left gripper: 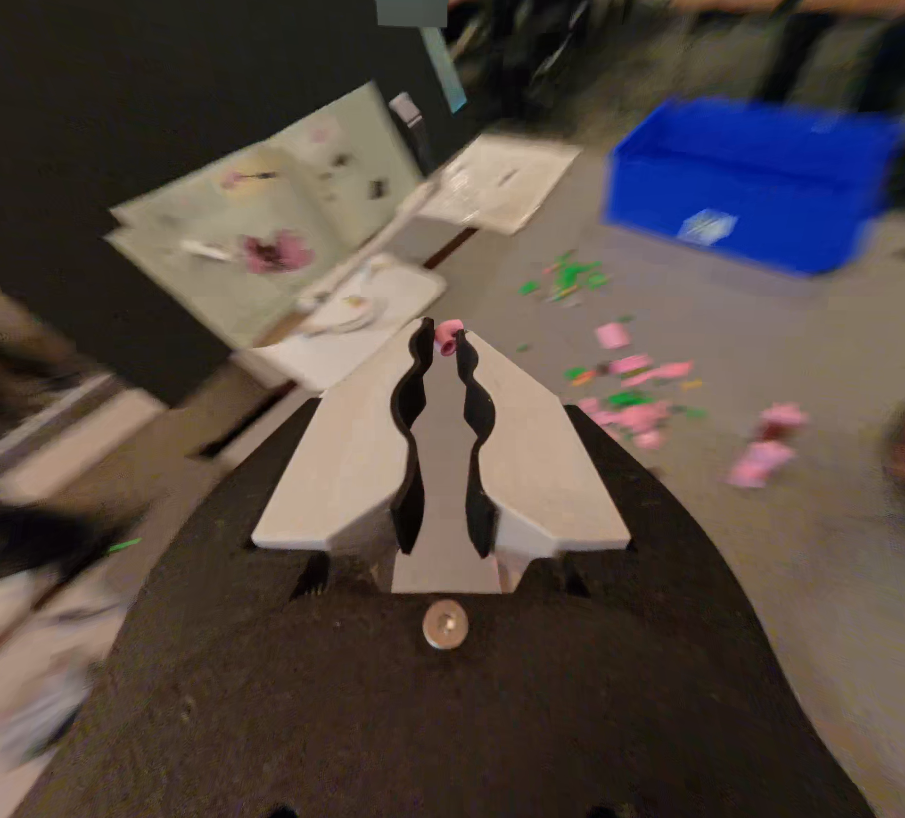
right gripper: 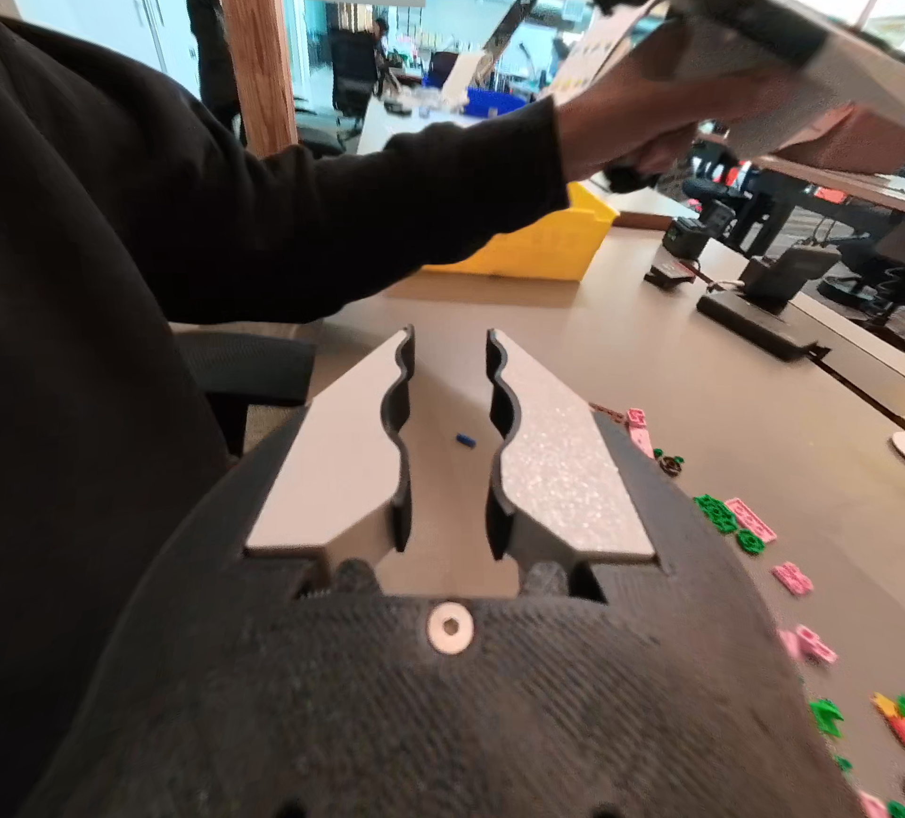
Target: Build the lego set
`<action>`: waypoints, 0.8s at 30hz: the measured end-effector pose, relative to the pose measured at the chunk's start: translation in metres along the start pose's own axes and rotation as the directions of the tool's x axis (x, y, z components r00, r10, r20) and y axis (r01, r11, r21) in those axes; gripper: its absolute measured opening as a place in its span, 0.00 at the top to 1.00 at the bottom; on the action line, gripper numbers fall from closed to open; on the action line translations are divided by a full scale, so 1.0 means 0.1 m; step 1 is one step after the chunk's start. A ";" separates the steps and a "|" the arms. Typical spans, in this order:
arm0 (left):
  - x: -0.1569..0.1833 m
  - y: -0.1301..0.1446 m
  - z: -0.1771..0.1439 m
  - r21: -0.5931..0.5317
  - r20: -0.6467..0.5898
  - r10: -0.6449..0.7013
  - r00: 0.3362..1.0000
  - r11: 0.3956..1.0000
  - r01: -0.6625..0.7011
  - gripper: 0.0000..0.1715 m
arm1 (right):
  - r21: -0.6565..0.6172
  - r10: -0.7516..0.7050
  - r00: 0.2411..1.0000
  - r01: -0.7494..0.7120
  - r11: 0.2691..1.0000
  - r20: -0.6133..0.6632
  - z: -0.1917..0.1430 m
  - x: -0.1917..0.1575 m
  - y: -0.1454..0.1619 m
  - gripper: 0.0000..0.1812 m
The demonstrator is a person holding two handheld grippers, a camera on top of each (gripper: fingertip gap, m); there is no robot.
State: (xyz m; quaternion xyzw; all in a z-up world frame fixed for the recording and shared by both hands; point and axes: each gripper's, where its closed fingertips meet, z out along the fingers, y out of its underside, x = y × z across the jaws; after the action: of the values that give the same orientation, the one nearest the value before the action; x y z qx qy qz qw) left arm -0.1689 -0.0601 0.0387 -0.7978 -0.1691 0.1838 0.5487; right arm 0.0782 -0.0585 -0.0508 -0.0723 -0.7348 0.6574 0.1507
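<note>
My left gripper (left gripper: 444, 336) is shut on a small pink lego piece (left gripper: 446, 335) at its fingertips and holds it up above the table. Loose pink pieces (left gripper: 636, 417) and green pieces (left gripper: 570, 277) lie scattered on the grey table (left gripper: 734, 598) to the right below it. The open instruction booklet (left gripper: 254, 216) leans at the back left. My right gripper (right gripper: 449, 334) is open and empty, low over the table. A tiny blue piece (right gripper: 465, 440) lies on the table between its fingers. Pink pieces (right gripper: 749, 519) and green pieces (right gripper: 717, 513) lie to its right. The other gripper (right gripper: 734, 35) is held high by a hand.
A blue bin (left gripper: 754, 187) stands at the back right in the left view, with white trays (left gripper: 382, 304) and paper near the booklet. In the right view there is a yellow bin (right gripper: 538, 246), a person's dark sleeve (right gripper: 294, 216), black devices (right gripper: 769, 299) and a chair armrest (right gripper: 245, 368).
</note>
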 end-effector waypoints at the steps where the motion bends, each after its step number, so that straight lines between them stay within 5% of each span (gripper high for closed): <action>1: -0.28 0.00 0.09 -0.109 0.104 0.090 0.991 0.991 -0.079 0.96 | 0.034 0.020 1.000 -0.020 0.999 0.001 0.00 -0.02 -0.04 0.87; 4: -0.99 0.08 0.14 -0.374 0.316 0.332 0.889 0.904 -0.205 0.96 | 0.060 0.072 0.997 -0.074 0.995 0.035 0.00 -0.08 -0.09 0.88; 8: -1.33 0.10 0.00 -0.507 0.400 0.490 0.774 0.822 -0.258 0.96 | 0.133 0.122 0.992 -0.125 0.983 0.032 -0.04 -0.06 -0.27 0.88; 10: -1.49 0.17 -0.09 -0.635 0.402 0.620 0.674 0.719 -0.282 0.97 | 0.133 0.124 0.992 -0.126 0.983 0.027 -0.03 -0.06 -0.29 0.89; 13: -1.69 0.39 -0.23 -0.838 0.303 0.793 0.528 0.485 -0.248 0.97 | 0.081 0.114 0.993 -0.114 0.990 0.006 0.05 -0.02 -0.26 0.89; 15: -1.69 0.47 -0.29 -0.889 0.249 0.848 0.469 0.392 -0.236 0.97 | 0.085 0.103 0.995 -0.104 0.991 0.019 0.10 -0.06 -0.31 0.88; 24: -0.98 0.50 -0.22 -0.852 0.276 0.806 0.524 0.457 -0.255 0.97 | 0.042 0.117 0.991 -0.120 0.992 0.061 0.31 -0.06 -0.20 0.88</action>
State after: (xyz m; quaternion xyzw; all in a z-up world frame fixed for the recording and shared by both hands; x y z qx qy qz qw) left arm -0.2409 -0.1411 0.0091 -0.8309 -0.1243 0.5422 -0.0088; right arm 0.0755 -0.0918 -0.0349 -0.0930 -0.7180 0.6837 0.0914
